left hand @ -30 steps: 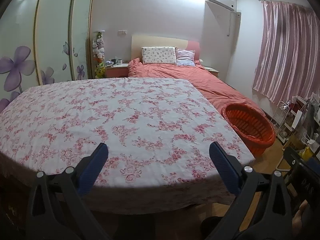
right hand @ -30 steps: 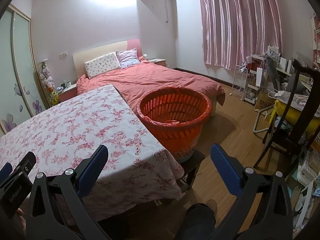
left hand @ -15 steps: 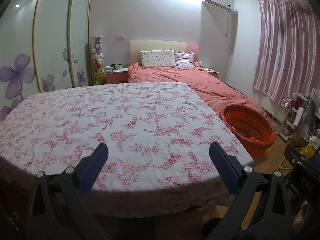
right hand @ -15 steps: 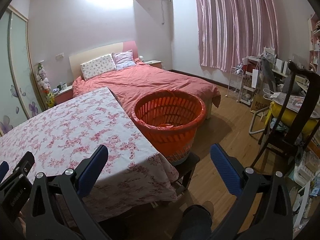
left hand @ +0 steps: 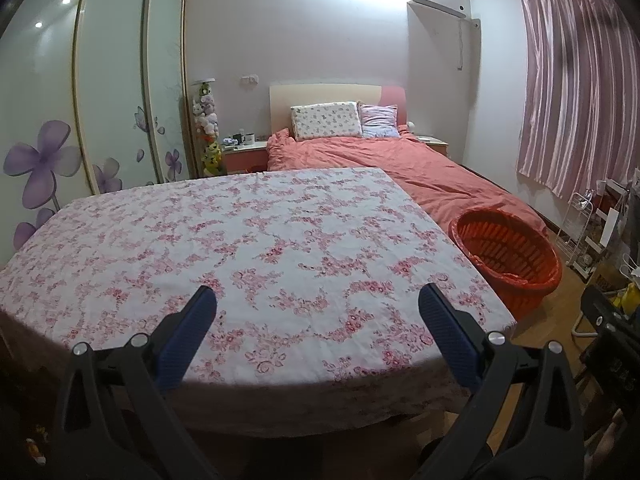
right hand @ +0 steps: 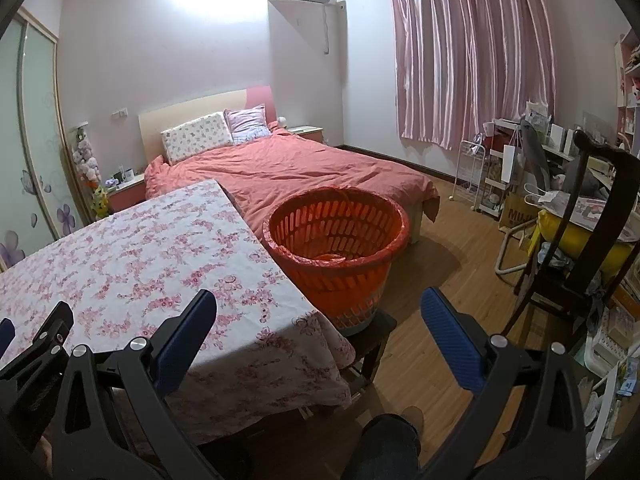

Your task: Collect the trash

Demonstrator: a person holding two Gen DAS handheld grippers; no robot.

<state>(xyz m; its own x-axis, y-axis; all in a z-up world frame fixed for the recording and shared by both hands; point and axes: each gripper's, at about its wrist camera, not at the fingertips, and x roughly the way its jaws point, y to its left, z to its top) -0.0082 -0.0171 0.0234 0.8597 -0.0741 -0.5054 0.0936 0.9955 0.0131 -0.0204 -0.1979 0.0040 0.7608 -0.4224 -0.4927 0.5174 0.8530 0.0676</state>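
Left wrist view shows more of the bench [left hand: 280, 240] than a second ago, its floral cloth bare. Beside its right edge stands the orange basket [right hand: 336, 236] on a stool, something orange inside; behind lies the bed [right hand: 304, 168]. My left hand-held gripper [left hand: 316, 312] and right hand-held gripper [right hand: 318, 312] gape wide, holding nothing.

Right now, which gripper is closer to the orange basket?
Right. The right gripper hangs just before the orange basket; the left gripper is over the table, basket off to its right.
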